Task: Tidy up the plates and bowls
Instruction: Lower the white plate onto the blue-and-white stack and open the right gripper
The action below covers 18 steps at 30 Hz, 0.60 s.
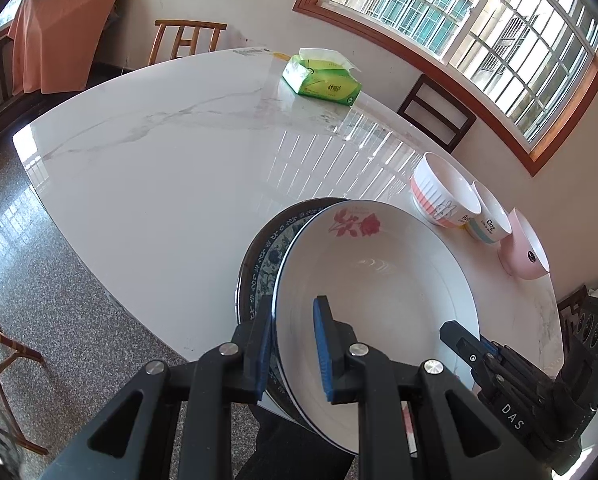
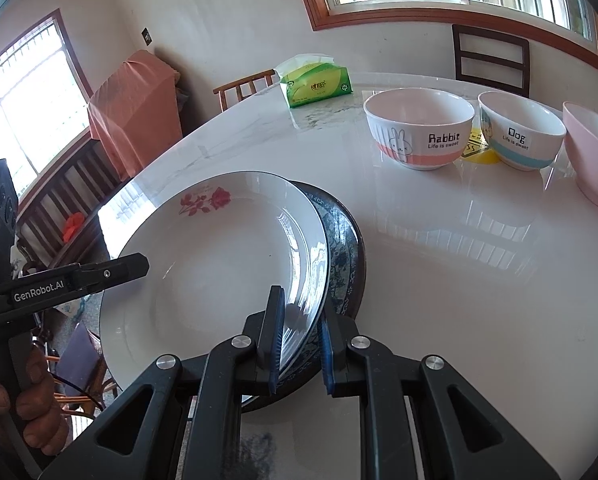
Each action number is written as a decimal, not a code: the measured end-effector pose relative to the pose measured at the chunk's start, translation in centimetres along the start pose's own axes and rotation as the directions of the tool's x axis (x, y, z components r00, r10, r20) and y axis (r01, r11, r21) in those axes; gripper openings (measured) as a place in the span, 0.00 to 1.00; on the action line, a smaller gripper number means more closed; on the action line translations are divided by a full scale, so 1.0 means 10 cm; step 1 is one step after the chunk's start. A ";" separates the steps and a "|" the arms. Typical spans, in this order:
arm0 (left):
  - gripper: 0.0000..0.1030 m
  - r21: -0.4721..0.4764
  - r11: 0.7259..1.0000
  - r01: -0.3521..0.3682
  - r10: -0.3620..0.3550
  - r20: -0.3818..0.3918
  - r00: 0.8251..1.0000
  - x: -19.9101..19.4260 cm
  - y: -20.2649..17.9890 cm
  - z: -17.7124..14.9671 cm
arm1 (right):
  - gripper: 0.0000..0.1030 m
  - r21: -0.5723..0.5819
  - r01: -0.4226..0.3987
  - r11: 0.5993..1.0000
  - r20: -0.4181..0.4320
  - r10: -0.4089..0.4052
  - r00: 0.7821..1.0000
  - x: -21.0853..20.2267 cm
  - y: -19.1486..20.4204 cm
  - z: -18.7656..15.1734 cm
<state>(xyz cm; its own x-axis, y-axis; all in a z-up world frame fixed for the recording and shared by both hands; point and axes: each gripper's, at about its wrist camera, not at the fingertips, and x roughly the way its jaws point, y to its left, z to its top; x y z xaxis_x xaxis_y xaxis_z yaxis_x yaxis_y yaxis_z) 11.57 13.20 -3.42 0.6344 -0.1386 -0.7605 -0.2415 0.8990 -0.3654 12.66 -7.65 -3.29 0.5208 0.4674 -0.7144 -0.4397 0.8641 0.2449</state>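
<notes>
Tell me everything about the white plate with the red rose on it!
The round white plate with a red rose print looks like glossy ceramic, with a thin dark line round its rim and a shallow well. It is empty and lies on top of a blue-and-white patterned plate, shifted a little off it, at the near edge of the white marble table. The left tool and the right tool each clamp its rim on opposite sides.

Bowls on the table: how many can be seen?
3, in a row toward the window side: the rabbit bowl, the dog bowl, then the pink bowl, partly cut off at the edge.
</notes>
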 end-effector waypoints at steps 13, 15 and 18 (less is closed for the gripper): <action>0.18 -0.002 1.000 -0.002 0.002 -0.011 1.000 0.07 0.03 0.01 | 0.15 -0.016 0.013 1.000 0.008 -0.013 1.000 0.02 0.02 0.02; 0.18 -0.006 1.000 0.000 0.000 -0.014 1.000 0.08 0.04 0.00 | 0.15 -0.025 0.021 0.999 0.012 -0.020 1.000 0.03 0.03 0.02; 0.18 -0.004 1.000 -0.007 0.007 -0.016 1.000 0.11 0.04 -0.01 | 0.15 -0.042 0.030 0.999 0.019 -0.029 0.999 0.05 0.04 0.02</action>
<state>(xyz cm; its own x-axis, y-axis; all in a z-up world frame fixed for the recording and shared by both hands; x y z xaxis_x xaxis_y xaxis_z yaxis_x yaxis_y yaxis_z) 12.13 13.42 -4.48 0.6207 -0.1391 -0.7716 -0.2488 0.8983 -0.3621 12.92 -7.01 -3.42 0.5474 0.4454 -0.7085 -0.4542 0.8692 0.1955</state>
